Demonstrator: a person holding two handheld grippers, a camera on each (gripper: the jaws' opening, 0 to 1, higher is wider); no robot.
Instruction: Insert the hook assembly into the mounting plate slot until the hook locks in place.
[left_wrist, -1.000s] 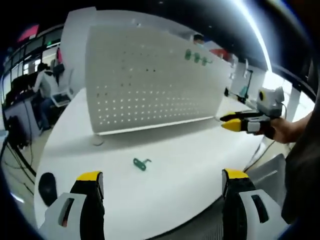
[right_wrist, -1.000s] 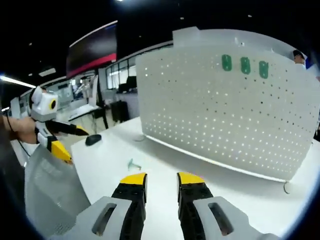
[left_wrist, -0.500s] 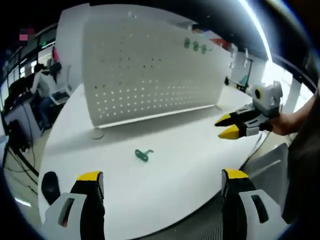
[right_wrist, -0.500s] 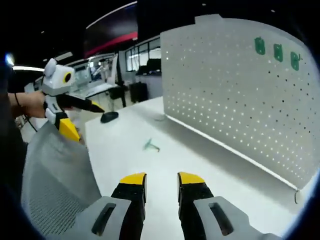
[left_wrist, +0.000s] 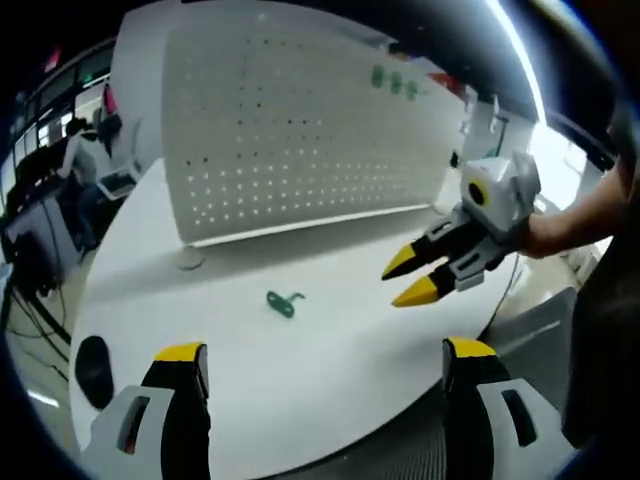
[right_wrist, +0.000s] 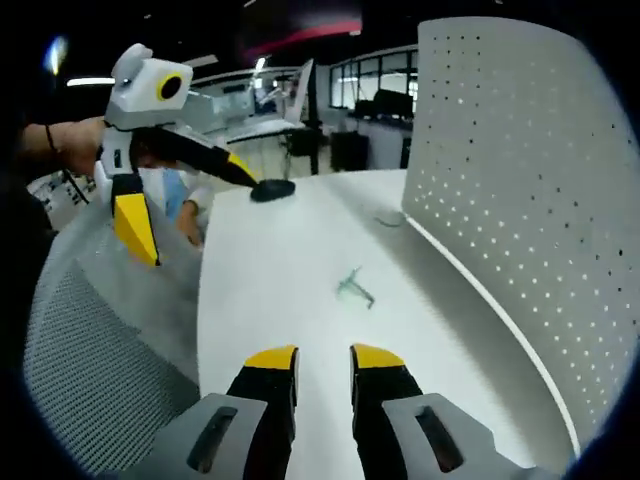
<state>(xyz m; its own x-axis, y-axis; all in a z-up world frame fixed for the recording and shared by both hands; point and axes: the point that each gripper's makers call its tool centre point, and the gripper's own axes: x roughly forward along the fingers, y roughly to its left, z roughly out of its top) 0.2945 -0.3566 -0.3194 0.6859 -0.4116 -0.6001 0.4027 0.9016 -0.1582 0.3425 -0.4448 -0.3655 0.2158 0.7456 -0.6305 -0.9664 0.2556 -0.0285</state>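
Nearest in the left gripper view, the left tool (left_wrist: 318, 365) hangs over the white surface (left_wrist: 330, 340) with its jaws spread wide and empty; beyond them the small green hook (left_wrist: 283, 301) lies loose on the surface; the right tool (left_wrist: 408, 277) hovers to its right, jaws slightly apart, perhaps holding nothing; farthest stands the white pegboard (left_wrist: 290, 130), three green plates (left_wrist: 394, 82) near its top.
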